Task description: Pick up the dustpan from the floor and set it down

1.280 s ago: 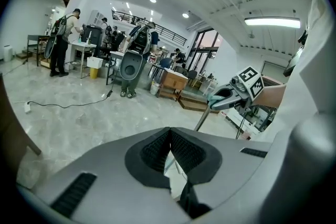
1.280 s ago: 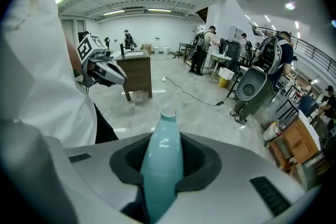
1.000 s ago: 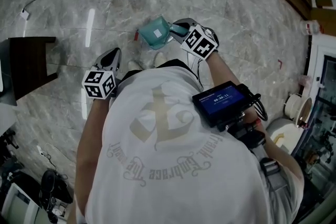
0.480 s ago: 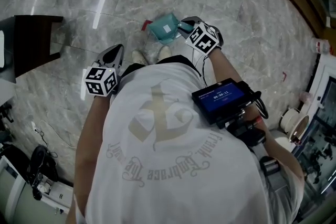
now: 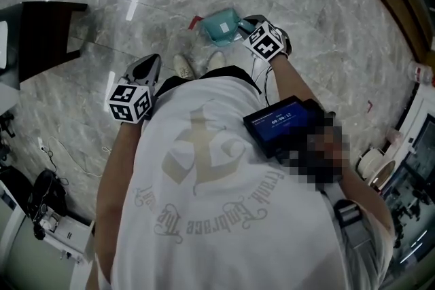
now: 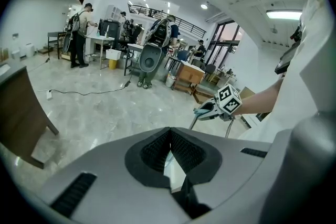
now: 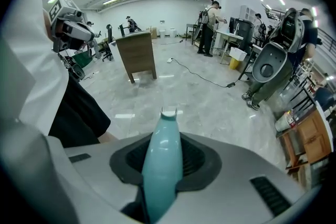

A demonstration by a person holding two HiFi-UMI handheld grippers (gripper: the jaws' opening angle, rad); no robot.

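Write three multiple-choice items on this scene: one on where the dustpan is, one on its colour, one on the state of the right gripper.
1. Where is the dustpan in the head view?
A. Just ahead of the person's shoes
B. On a tabletop
C. Behind the person

2. What colour is the dustpan?
A. Red
B. Teal
C. Yellow

3. What state is the right gripper in?
A. Open and empty
B. Shut on a cable
C. Shut on the dustpan's handle

Answers:
1 A: it shows just beyond the shoes, over the marble floor.
2 B: pan and handle are teal in both views that show them.
3 C: the right gripper view shows the teal handle clamped between the pads.
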